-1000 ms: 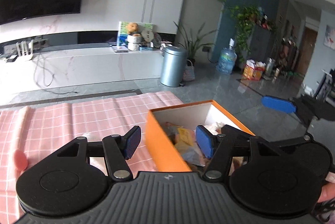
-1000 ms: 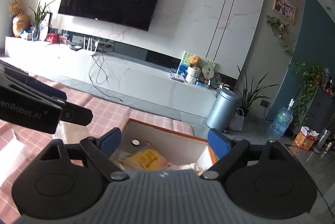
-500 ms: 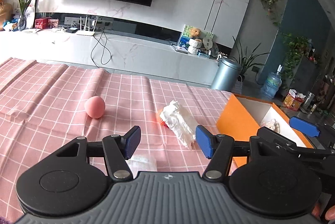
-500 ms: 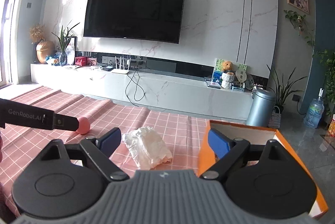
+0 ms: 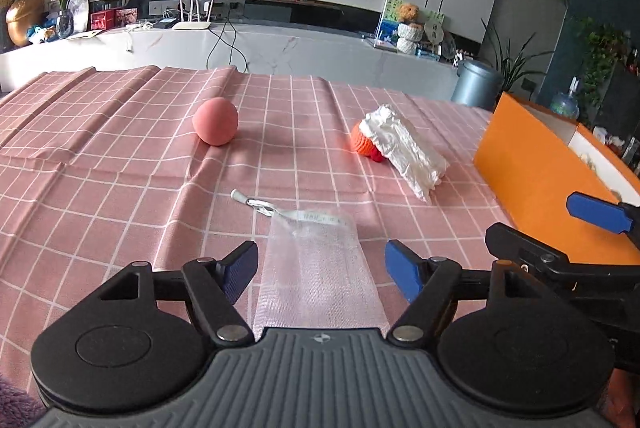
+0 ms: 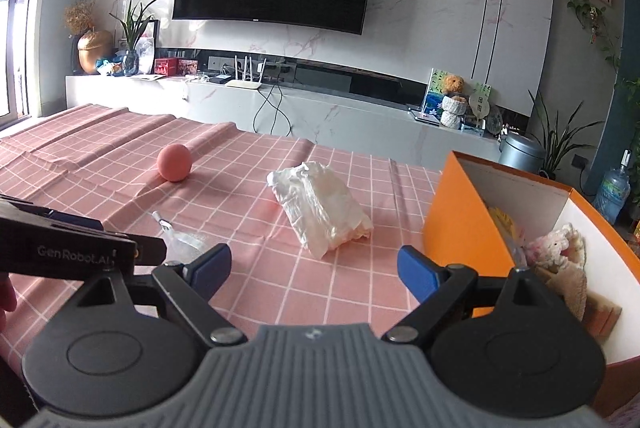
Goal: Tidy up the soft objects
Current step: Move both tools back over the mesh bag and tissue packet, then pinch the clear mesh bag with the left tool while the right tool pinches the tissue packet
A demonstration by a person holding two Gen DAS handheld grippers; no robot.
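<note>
My left gripper (image 5: pixel 322 270) is open, low over a clear mesh pouch (image 5: pixel 316 260) that lies between its fingers on the pink checked cloth. Farther off lie a pink ball (image 5: pixel 215 121), a white crumpled packet (image 5: pixel 404 148) and an orange knitted piece (image 5: pixel 362 142) tucked behind it. My right gripper (image 6: pixel 314 268) is open and empty, with the white packet (image 6: pixel 320 206) ahead of it and the orange box (image 6: pixel 464 224) to its right. The box holds several soft items, including a pale plush (image 6: pixel 556 248). The pink ball (image 6: pixel 174 168) and the pouch (image 6: pixel 184 242) also show there.
The table carries a pink checked cloth (image 5: pixel 100 168) with folds at the far left. The orange box (image 5: pixel 532 188) stands at the right edge. The left gripper's body (image 6: pixel 72 254) crosses the left of the right wrist view. Behind are a TV wall and a white console.
Both grippers have swung left from above the orange box to the cloth. The left one has come down over the mesh pouch. Both stayed open.
</note>
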